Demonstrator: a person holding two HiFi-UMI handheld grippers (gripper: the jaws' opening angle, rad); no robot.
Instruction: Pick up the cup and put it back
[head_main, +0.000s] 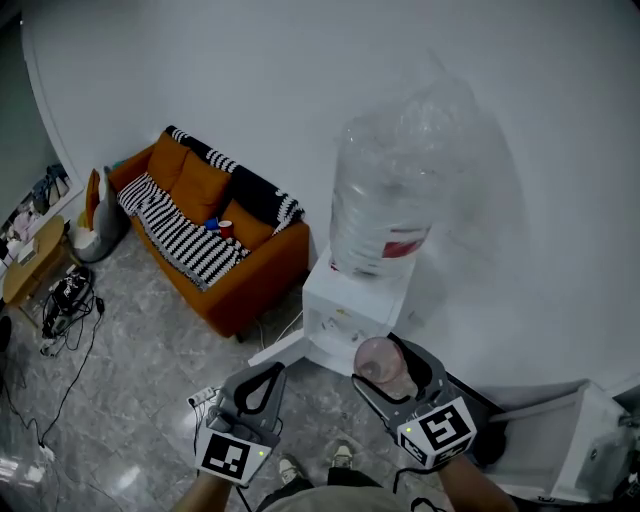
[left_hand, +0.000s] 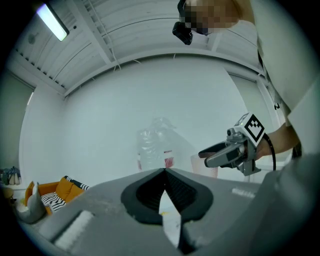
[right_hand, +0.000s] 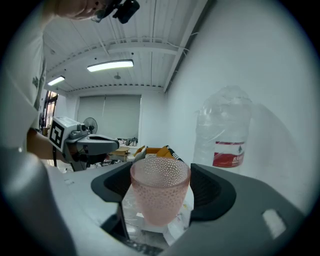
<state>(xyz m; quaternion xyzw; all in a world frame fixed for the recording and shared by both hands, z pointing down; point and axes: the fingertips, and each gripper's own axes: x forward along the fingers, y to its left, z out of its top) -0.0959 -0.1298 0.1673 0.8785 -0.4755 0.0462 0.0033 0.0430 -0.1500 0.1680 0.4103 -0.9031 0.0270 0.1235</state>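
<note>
Pink and dimpled, the cup (head_main: 380, 358) stands upright between the jaws of your right gripper (head_main: 388, 364) in the head view. It is pinched at its sides and held just in front of the white water dispenser (head_main: 335, 318), below the big clear bottle (head_main: 390, 190). Your right forearm comes in from the bottom edge, and the gripper reaches forward with its marker cube (head_main: 437, 432) nearest you. Your left gripper (head_main: 262, 376) is held beside it, a little apart, also pointing forward over the grey floor (head_main: 130, 400). An orange sofa (head_main: 215, 240) stands against the wall, well to the left.

In the left gripper view, that gripper's two jaws are pressed together with nothing between them (only a thin seam shows). Past them, at the right, your right hand carries its gripper across the frame, and the cup (left_hand: 201, 167) shows pale behind its jaw tips.

In the right gripper view, the jaws stand wide and both dark pads bear on the cup's walls. The cup fills the gap and its rim is level. Your left gripper (right_hand: 112, 145) points in from the left at about the same height.
</note>
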